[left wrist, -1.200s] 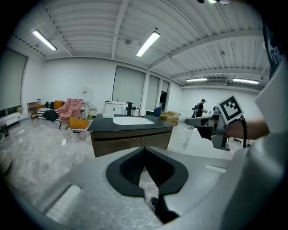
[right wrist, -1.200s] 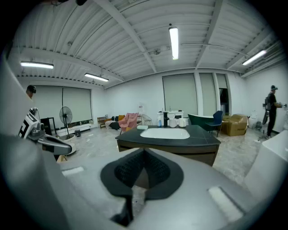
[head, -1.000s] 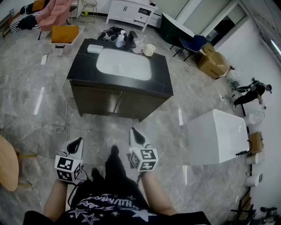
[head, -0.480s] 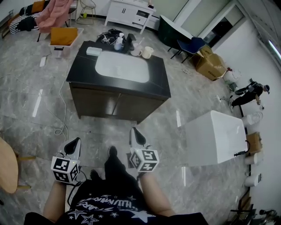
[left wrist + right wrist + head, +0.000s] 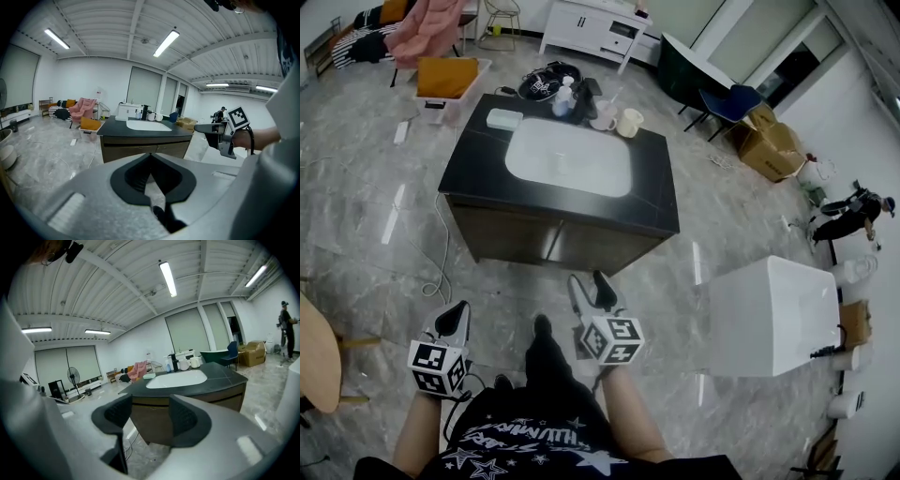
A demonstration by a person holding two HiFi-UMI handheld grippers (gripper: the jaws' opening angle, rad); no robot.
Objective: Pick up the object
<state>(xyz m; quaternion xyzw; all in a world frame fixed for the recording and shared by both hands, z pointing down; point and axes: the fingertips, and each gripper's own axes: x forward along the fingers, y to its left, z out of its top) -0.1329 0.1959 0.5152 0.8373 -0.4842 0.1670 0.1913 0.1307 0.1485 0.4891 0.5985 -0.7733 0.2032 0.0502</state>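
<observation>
A black vanity counter (image 5: 652,202) with a white sink (image 5: 567,155) stands on the floor ahead of me. Along its far edge are a pale flat box (image 5: 503,118), a bottle (image 5: 564,94), dark items (image 5: 586,92) and two mugs (image 5: 628,122). Both grippers hang in the air well short of the counter and touch nothing. My left gripper (image 5: 459,307) is shut and empty, its pads meeting (image 5: 150,157). The jaws of my right gripper (image 5: 587,279) are opening; they stand apart with nothing between them (image 5: 150,416), and the counter (image 5: 225,378) shows beyond.
A white tub-like block (image 5: 773,314) stands to the right. A cable (image 5: 441,253) trails on the floor left of the counter. Farther off are an orange-topped crate (image 5: 445,80), cardboard boxes (image 5: 769,141) and a person (image 5: 853,211). A round wooden edge (image 5: 314,361) is at my left.
The right gripper's jaws have gone from shut to apart. The view has shifted slightly, with the counter now a little further right. The left gripper holds its place.
</observation>
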